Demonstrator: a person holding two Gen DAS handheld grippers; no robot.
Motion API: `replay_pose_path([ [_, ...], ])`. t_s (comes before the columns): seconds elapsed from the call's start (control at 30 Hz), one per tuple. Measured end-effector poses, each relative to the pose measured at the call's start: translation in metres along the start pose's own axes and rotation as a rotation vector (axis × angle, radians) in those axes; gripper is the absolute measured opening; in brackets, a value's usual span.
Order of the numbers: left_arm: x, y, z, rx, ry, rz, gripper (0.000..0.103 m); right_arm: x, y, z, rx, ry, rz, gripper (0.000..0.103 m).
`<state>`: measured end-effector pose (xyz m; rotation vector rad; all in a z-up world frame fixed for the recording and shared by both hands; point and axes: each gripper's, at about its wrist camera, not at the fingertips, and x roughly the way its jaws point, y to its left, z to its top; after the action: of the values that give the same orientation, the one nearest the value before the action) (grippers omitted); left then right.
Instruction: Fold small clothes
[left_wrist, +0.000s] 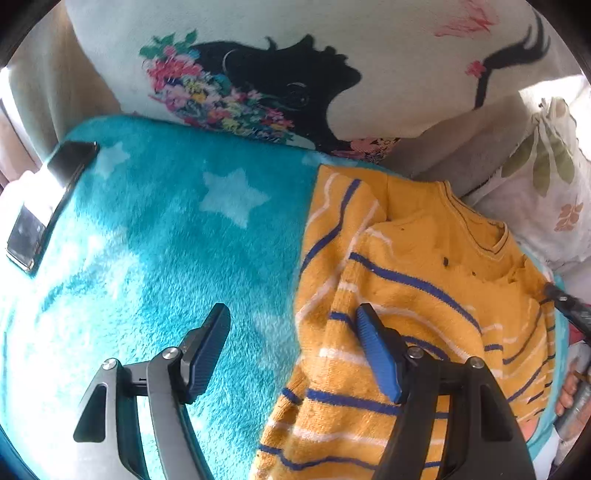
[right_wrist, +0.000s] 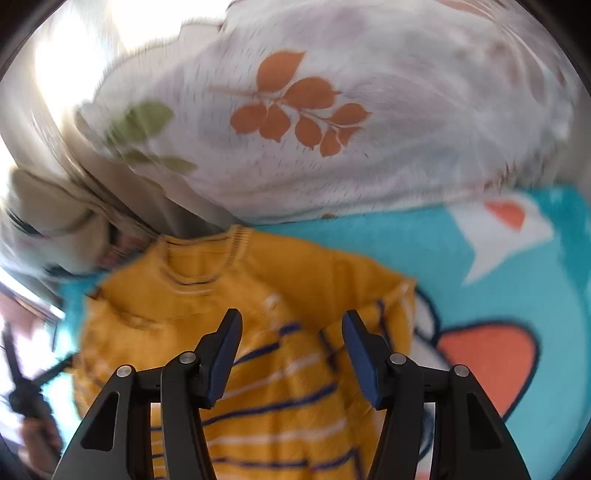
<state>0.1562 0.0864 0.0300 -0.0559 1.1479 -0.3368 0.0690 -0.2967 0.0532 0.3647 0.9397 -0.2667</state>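
Lying on teal blanket (left_wrist: 147, 258), yellow sweater (left_wrist: 406, 295); both tools (left_wrist: 291, 347) (right_wrist: 291, 350) gape.

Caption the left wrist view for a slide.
Open left tongs hover over a striped yellow sweater on a teal star blanket.

Sweater (left_wrist: 413, 295): knit wool-like cloth, fuzzy, matt, ribbed at collar. Blanket (left_wrist: 166, 240): thick fleece, shaggy pile, soft sheen. Pillow (left_wrist: 388, 74) w/ print: matt plush cloth. Leaf pillow (right_wrist: 332, 129): thin smooth woven cloth. Phone (left_wrist: 48, 199): glossy glass face, reflects light. Left hand-held gripper (left_wrist: 291, 350): matt black plastic arms, blue ribbed rubbery pads, shiny metal pins; right hand-held gripper (right_wrist: 291, 354) same.
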Motion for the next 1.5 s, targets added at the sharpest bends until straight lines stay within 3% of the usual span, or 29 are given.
replay_pose_path([
  [0.03, -0.002, 0.001, 0.000, -0.002, -0.002, -0.004, 0.070, 0.008, -0.004, 0.000, -0.020, 0.023, -0.003, 0.059],
  [0.07, -0.005, 0.002, 0.001, 0.001, -0.009, -0.007, 0.069, 0.019, -0.002, 0.001, -0.032, 0.065, 0.030, 0.050],
  [0.1, -0.012, 0.006, 0.001, 0.006, -0.018, -0.007, 0.069, 0.024, -0.009, -0.001, -0.028, 0.098, 0.065, 0.011],
  [0.13, -0.018, 0.007, 0.001, 0.013, -0.030, -0.003, 0.069, 0.029, -0.012, 0.000, -0.019, 0.126, 0.042, 0.005],
  [0.2, -0.026, 0.011, 0.001, 0.021, -0.055, 0.004, 0.069, 0.030, -0.026, 0.001, 0.013, 0.118, -0.064, 0.005],
  [0.27, -0.034, 0.017, 0.000, 0.013, -0.064, 0.002, 0.069, 0.022, -0.039, 0.004, 0.081, 0.098, -0.163, 0.016],
  [0.33, -0.038, 0.026, -0.004, 0.000, -0.056, -0.022, 0.069, 0.002, -0.027, 0.005, 0.049, 0.039, -0.229, 0.036],
  [0.4, -0.038, 0.032, -0.010, -0.003, -0.036, -0.042, 0.069, -0.020, 0.004, 0.004, -0.021, -0.031, -0.244, 0.038],
  [0.47, -0.034, 0.037, -0.017, -0.005, -0.008, -0.056, 0.070, -0.036, 0.043, 0.000, -0.089, -0.073, -0.169, 0.044],
  [0.5, -0.032, 0.039, -0.020, -0.011, -0.002, -0.061, 0.070, -0.038, 0.063, -0.001, -0.115, -0.073, -0.084, 0.045],
  [0.57, -0.031, 0.042, -0.025, -0.033, 0.003, -0.082, 0.070, -0.029, 0.107, -0.006, -0.179, 0.015, 0.158, 0.045],
  [0.67, -0.034, 0.053, -0.031, -0.076, 0.009, -0.120, 0.069, -0.003, 0.163, -0.009, -0.216, 0.116, 0.330, 0.045],
  [0.77, -0.038, 0.059, -0.034, -0.070, 0.005, -0.124, 0.069, 0.046, 0.209, -0.010, -0.252, 0.262, 0.319, 0.045],
  [0.83, -0.042, 0.064, -0.037, -0.066, -0.006, -0.122, 0.069, 0.082, 0.229, -0.012, -0.240, 0.362, 0.299, 0.020],
  [0.93, -0.048, 0.071, -0.041, -0.081, -0.012, -0.128, 0.069, 0.091, 0.250, -0.001, -0.259, 0.302, 0.305, 0.021],
  [0.97, -0.049, 0.074, -0.043, -0.089, -0.010, -0.133, 0.069, 0.091, 0.255, -0.002, -0.275, 0.307, 0.347, 0.022],
  [1.0, -0.048, 0.074, -0.042, -0.095, -0.006, -0.135, 0.069, 0.092, 0.260, 0.001, -0.289, 0.310, 0.361, 0.033],
  [1.03, -0.048, 0.076, -0.042, -0.101, -0.004, -0.139, 0.069, 0.086, 0.259, 0.000, -0.304, 0.296, 0.363, 0.036],
  [1.13, -0.056, 0.084, -0.045, -0.107, -0.010, -0.133, 0.069, 0.045, 0.235, 0.005, -0.279, 0.196, 0.413, 0.036],
  [1.3, -0.066, 0.090, -0.054, -0.124, -0.013, -0.117, 0.069, -0.027, 0.125, 0.004, -0.141, 0.044, 0.241, 0.039],
  [1.33, -0.066, 0.089, -0.055, -0.125, -0.011, -0.114, 0.069, -0.033, 0.114, 0.006, -0.110, 0.038, 0.201, 0.040],
  [1.43, -0.072, 0.088, -0.065, -0.140, 0.002, -0.113, 0.069, -0.033, 0.017, -0.003, 0.033, 0.125, 0.130, 0.040],
  [1.5, -0.076, 0.084, -0.069, -0.150, 0.006, -0.125, 0.069, -0.027, -0.039, -0.012, 0.093, 0.149, -0.002, 0.040],
])
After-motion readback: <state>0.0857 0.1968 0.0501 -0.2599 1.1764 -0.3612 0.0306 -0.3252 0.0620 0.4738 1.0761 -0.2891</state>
